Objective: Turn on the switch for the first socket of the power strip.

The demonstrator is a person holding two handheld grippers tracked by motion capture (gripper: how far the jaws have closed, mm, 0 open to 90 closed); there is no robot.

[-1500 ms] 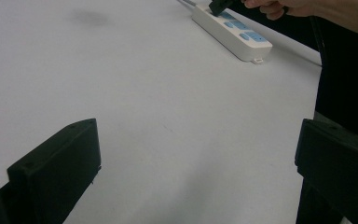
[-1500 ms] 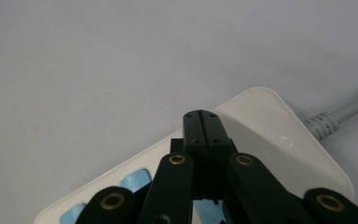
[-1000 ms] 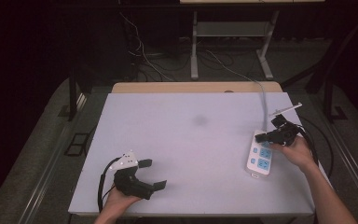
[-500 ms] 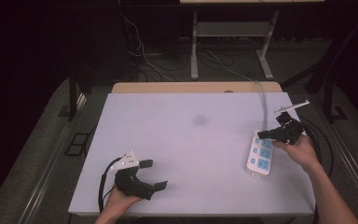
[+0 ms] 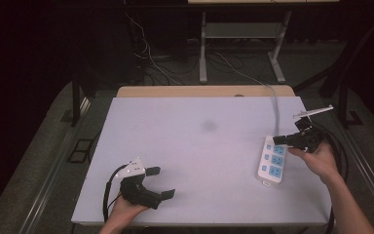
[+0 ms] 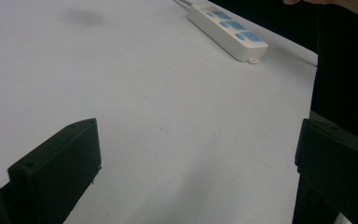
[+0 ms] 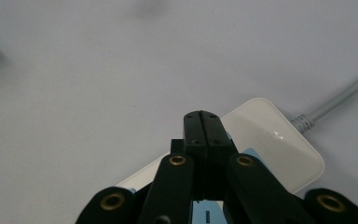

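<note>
the right gripper (image 5: pixel 286 140), jaws pressed together on nothing, is hovering over the power strip (image 5: pixel 271 162), which is likely handling as light, rigid, slippery plastic best clamped across its narrow sides, while the left gripper (image 5: pixel 161 183) is resting with jaws apart.

Power strip (image 5: pixel 271 163) lies on the table (image 5: pixel 199 146) near its right edge; right gripper (image 5: pixel 280 140) above its far end; left gripper (image 5: pixel 160 183) near-left.

Lighting was pretty uneven: the bench (image 5: pixel 195 146) was lit bright from above while everything around it sat nearly black. Both close-up views looked soft and a bit blurry, with faint shadows and no real glare.
</note>
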